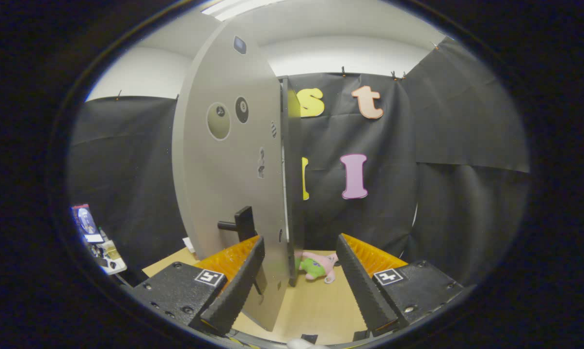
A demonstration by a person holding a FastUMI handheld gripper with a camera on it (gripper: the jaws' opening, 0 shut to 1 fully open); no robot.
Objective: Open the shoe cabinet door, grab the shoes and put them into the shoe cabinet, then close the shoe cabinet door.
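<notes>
Gripper [299,276] has its fingers spread wide around the free edge of the tall grey cabinet door [228,184] at centre-left of the frame, holding nothing, so it'd probably clip that edge or the black lever handle [238,224] swinging in.

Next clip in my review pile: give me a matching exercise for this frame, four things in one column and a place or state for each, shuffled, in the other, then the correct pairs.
Things:
1. grey door
2. black lever handle
3. pink and green plush toy
4. tongs

Places or states:
A. lying on the wooden floor beyond the fingertips
B. open, nothing gripped, the door's free edge between the fingers
C. standing ajar, seen nearly edge-on
D. mounted low on the door's face, just above the left finger

Pairs: 1-C, 2-D, 3-A, 4-B
</notes>
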